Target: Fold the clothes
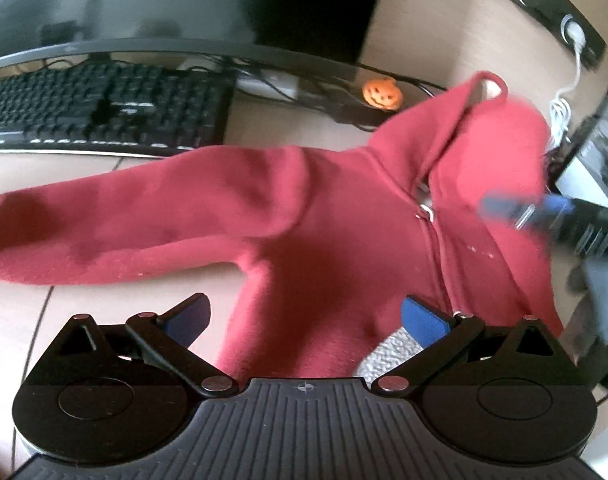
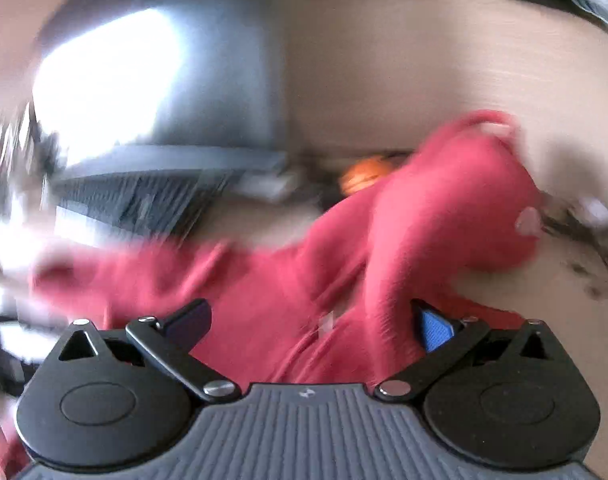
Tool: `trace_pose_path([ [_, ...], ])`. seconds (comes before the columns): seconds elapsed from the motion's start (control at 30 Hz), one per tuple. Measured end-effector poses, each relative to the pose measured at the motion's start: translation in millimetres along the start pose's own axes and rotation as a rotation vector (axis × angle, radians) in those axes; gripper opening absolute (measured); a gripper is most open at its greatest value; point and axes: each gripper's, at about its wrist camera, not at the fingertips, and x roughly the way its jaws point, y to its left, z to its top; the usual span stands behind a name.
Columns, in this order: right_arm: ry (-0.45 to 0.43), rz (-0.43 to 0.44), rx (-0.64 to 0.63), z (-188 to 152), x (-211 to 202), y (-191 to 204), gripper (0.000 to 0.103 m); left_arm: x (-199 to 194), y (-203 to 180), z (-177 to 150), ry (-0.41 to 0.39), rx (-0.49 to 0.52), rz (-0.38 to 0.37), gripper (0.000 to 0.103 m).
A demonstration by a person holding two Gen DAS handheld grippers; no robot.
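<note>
Both sets of jaws are spread, empty. The red hoodie [image 1: 335,232] lies ahead on the worktop [image 1: 104,320], sleeve [image 1: 124,224] stretching leftward, seemingly nearer the left gripper [image 1: 304,316].

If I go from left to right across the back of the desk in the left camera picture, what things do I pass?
Black keyboard → white box with tangled black cables → orange pumpkin toy → hood of the red hoodie → white cable.
</note>
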Motion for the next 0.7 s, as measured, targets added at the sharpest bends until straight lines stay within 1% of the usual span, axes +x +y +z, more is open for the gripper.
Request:
trace_pose_path([
  [0.07, 0.061, -0.016, -0.148, -1.4, 12.4, 32.0, 0.103, -2.3, 2.5, 1.1, -0.006, -0.009, -0.007, 0.103],
  [0.1, 0.071, -0.026, -0.185, -3.8, 13.0, 40.0, 0.103, -3.3, 3.0, 1.6, -0.008, -0.011, -0.014, 0.103],
  [0.2, 0.085, -0.046, -0.186, -9.7, 6.2, 41.6, 0.103, -0.6, -1.0, 1.6, 0.002, -0.015, -0.070, 0.103],
  [0.27, 0.110, -0.115, -0.161, -16.3, 2.7, 34.9, 0.103, 2.7, -5.1, 1.4, 0.013, -0.016, -0.113, 0.103],
  [0.37, 0.156, -0.218, -0.118, -32.4, -5.8, 22.4, 0.103, 13.0, -19.3, 0.7, 0.045, 0.012, -0.200, 0.103],
  [0.4, 0.168, -0.235, -0.092, -38.3, -11.6, 15.4, 0.103, 17.0, -24.9, 0.5, 0.059, 0.023, -0.228, 0.103],
  [0.47, 0.189, -0.267, -0.036, -50.1, -23.8, 0.8, 0.103, 24.7, -32.6, -1.1, 0.081, 0.028, -0.256, 0.103],
  [0.5, 0.198, -0.270, -0.005, -55.1, -30.7, -8.3, 0.103, 28.9, -36.2, -1.6, 0.092, 0.029, -0.266, 0.103],
  [0.57, 0.205, -0.260, 0.065, -62.8, -45.6, -26.6, 0.103, 39.0, -39.7, 0.0, 0.111, 0.002, -0.251, 0.103],
  [0.63, 0.197, -0.215, 0.144, -64.0, -59.1, -45.8, 0.103, 50.4, -39.1, 3.8, 0.135, -0.047, -0.243, 0.103],
  [0.7, 0.174, -0.169, 0.219, -60.8, -76.2, -65.0, 0.103, 61.0, -38.1, 9.0, 0.140, -0.084, -0.246, 0.103],
])
